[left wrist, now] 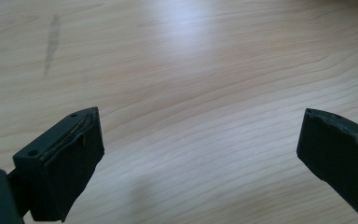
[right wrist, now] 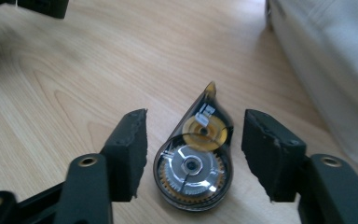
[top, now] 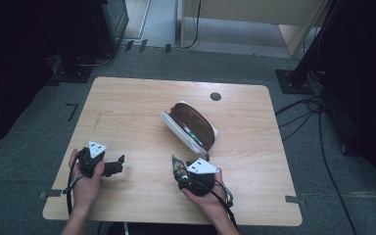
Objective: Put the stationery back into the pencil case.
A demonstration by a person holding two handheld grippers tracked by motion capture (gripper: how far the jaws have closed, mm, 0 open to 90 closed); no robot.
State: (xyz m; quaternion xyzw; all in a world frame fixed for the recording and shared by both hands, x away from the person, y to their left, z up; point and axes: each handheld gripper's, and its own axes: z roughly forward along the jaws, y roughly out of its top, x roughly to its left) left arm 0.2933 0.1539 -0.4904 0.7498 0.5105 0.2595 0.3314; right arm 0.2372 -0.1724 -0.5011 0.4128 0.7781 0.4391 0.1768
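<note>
The teardrop-shaped correction tape dispenser of smoky clear plastic (right wrist: 196,156) lies flat on the pale wood-grain table (top: 142,98), right between the two black jaws of the right claw (right wrist: 193,156). The jaws stand apart, a small gap on each side of the dispenser, so neither pad presses on it. Through its glossy shell show a silver toothed wheel at the wide round end and a smaller yellow spool nearer the pointed tip, which aims away from the claw. The jaw pads are matte black with rough, worn edges.

From the high view the dispenser (top: 177,166) sits near the table's front edge, just in front of the white fabric pencil case with a brown lining (top: 190,126), which lies unzipped and gaping; its soft cloth wall rises at the right of the dispenser in the right gripper view.

The left claw (left wrist: 200,149) is well to the left of the dispenser, jaws wide apart over bare wood with nothing between them.
</note>
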